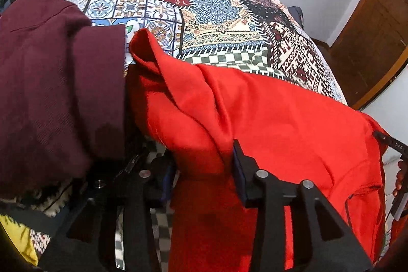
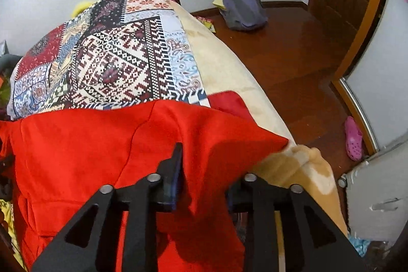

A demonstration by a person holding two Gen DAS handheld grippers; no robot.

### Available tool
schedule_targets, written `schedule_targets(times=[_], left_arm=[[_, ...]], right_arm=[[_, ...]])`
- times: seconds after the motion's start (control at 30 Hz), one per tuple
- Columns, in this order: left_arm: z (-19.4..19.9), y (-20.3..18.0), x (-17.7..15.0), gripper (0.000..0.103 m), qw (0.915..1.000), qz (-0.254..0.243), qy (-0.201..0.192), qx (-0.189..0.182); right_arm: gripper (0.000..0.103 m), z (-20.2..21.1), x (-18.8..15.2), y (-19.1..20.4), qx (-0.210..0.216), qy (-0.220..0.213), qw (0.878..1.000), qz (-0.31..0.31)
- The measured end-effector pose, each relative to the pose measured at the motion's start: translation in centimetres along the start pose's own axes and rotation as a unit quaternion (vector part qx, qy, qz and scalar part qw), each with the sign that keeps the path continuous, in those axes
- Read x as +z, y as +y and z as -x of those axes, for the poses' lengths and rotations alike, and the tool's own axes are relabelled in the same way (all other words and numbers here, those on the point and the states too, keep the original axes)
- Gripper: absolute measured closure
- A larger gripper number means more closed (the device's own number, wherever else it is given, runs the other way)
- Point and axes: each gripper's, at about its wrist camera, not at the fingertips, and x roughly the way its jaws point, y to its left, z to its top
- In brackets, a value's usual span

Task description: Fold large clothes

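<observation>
Red garment [image 1: 267,119] lies spread across the near end of the bed, over the patchwork bedspread [image 1: 216,17]; its near edge hangs toward both tools. Large, thin, soft; drapes in loose ridges, so judged light, limp, likely to slide on itself. Will sag wherever unsupported. Best taken at hem corners or along a seam, w/ both tools well apart to keep the edge taut.

Maroon garment [image 1: 46,73] sits folded at left, just beside the red one, partly overlapping the left tool.

Left gripper [image 1: 204,170]: jaws part-open; a bunched fold of red cloth runs between them, but pads not seen pressing. Judged no firm hold.

Right gripper [image 2: 204,170]: jaws part-open, red cloth draped between, near the corner by the beige blanket [image 2: 293,170]. Also loose.
</observation>
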Motion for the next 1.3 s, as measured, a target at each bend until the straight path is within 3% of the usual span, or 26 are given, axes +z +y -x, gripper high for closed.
schedule_targets(times=[0.37, 0.5, 0.67, 0.73, 0.8, 0.93, 1.3], left_arm=[[7.1, -1.1, -3.1, 0.062, 0.999, -0.039, -0.014, 0.015], [10.5, -1.0, -5.0, 0.05, 0.9985, -0.044, -0.027, 0.02], [13.5, -0.5, -7.7, 0.047, 0.9984, -0.048, -0.024, 0.015], [14.4, 0.0, -9.1, 0.037, 0.9987, -0.045, -0.022, 0.014], [15.1, 0.5, -10.3, 0.032, 0.9986, -0.044, -0.02, 0.021], [15.5, 1.6, -13.5, 0.032, 0.9993, -0.035, 0.004, 0.014], [15.0, 2.8, -22.0, 0.032, 0.9958, -0.007, 0.081, -0.043]], right_arm=[[0.061, 8.0, -2.3, 0.9, -0.016, -0.033, 0.998, 0.046], [0.049, 10.6, -3.5, 1.9, -0.003, -0.042, 0.997, 0.068], [0.049, 14.1, -6.5, 3.2, -0.005, -0.056, 0.992, 0.109], [0.047, 14.8, -7.6, 3.5, -0.002, -0.054, 0.991, 0.12], [0.035, 15.3, -8.9, 3.7, 0.002, -0.052, 0.99, 0.13], [0.033, 15.6, -11.5, 4.0, 0.0, -0.051, 0.988, 0.144], [0.033, 14.0, -17.5, 2.3, -0.024, 0.006, 0.989, 0.146]])
